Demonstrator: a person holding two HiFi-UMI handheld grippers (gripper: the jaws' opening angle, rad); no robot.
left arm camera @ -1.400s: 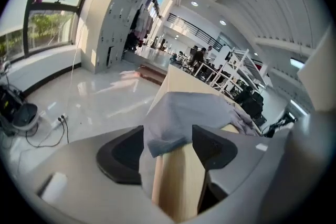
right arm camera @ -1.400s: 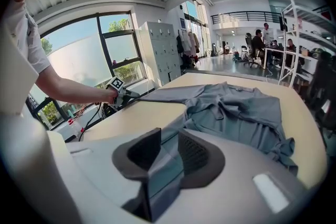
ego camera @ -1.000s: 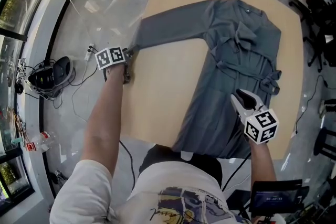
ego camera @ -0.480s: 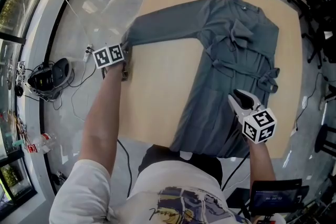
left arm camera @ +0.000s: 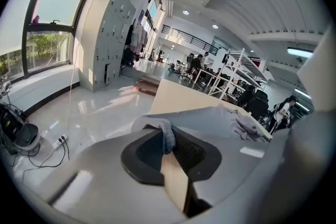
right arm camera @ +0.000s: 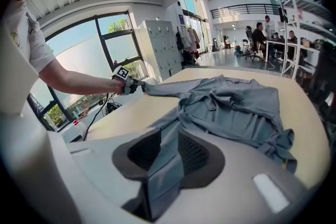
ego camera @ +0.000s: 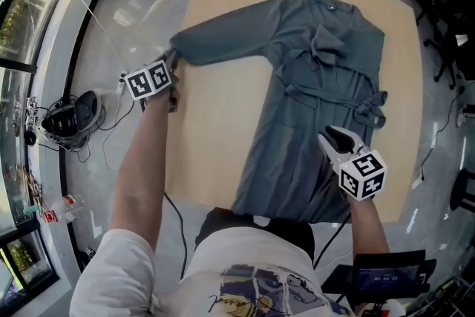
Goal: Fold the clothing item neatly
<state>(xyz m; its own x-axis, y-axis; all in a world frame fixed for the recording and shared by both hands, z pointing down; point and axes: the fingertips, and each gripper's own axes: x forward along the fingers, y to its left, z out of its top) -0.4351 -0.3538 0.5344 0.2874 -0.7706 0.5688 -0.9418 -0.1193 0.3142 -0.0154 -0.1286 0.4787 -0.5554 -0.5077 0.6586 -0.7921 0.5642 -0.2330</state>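
1. The long grey fabric garment [ego camera: 319, 85] lies spread flat on the light wooden table [ego camera: 215, 122].
2. The left gripper [ego camera: 172, 64] has just been closing its jaws and now pinches the sleeve cuff [left arm camera: 167, 135].
3. The right gripper [ego camera: 332, 137] pinches the lower hem [right arm camera: 163, 165].

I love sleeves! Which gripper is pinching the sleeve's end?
The left gripper, by the table's left edge; its jaws have just been closing on the sleeve cuff. The right gripper holds the robe's lower part.
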